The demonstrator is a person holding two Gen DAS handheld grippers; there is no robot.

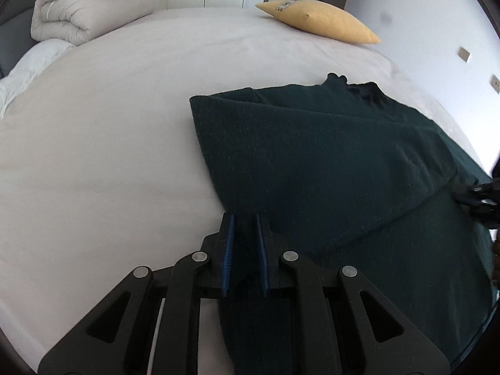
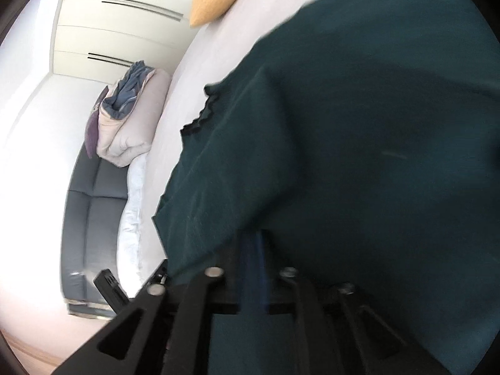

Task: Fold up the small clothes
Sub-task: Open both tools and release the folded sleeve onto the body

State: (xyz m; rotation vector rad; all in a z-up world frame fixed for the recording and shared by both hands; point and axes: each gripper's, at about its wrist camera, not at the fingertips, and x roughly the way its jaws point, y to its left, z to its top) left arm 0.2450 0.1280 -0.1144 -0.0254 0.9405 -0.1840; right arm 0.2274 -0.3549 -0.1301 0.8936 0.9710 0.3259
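Here the dark green knit sweater [image 1: 328, 162], nubbly and folded, lies on the smooth pale bed [image 1: 125, 125]. The left gripper [image 1: 245, 250] pinches its near hem narrowly; the right gripper [image 2: 254, 250], blurred, I cannot tell. A yellow pillow [image 1: 318, 20] lies beyond.

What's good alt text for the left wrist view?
The left claw, seen from behind, pinches the near edge of a dark green garment spread on a pale bed. A yellow pillow and a folded duvet sit at the far side.
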